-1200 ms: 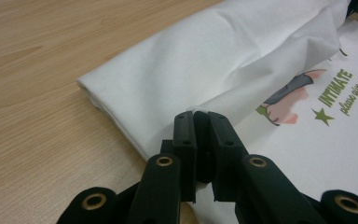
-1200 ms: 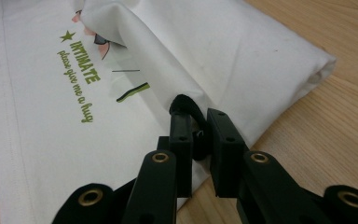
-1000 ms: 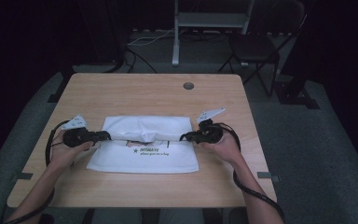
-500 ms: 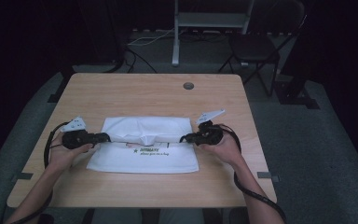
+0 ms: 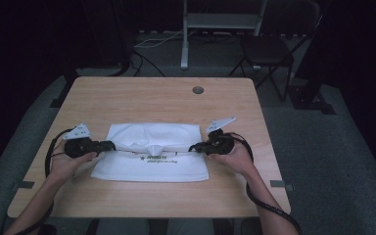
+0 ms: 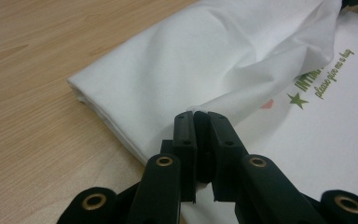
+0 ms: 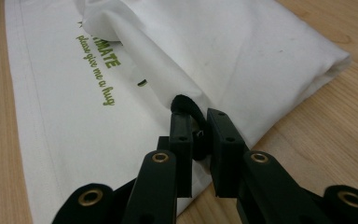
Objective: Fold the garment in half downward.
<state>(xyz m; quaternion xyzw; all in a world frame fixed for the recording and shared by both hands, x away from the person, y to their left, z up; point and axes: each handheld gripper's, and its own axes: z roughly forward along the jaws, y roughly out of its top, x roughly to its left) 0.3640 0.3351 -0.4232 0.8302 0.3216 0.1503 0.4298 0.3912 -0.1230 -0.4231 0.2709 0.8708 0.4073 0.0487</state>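
A white cloth bag [image 5: 152,166] with green lettering lies flat on the wooden table [image 5: 156,100], its far half folded over toward me. My left gripper [image 5: 111,145] lies level at the bag's left side. Its jaws [image 6: 200,114] are shut on the edge of the folded white layer [image 6: 177,60]. My right gripper [image 5: 192,148] lies at the bag's right side. Its jaws [image 7: 200,117] are shut on the fold's edge [image 7: 242,51], where a short black cord [image 7: 185,103] sticks up between them. The fold is held slightly lifted between both grippers.
A round cable hole [image 5: 198,90] sits near the table's far edge. Behind the table stand a dark folding chair [image 5: 269,49] and a metal post [image 5: 183,41], with cables on the floor. Bare wood lies beyond the bag and at both sides.
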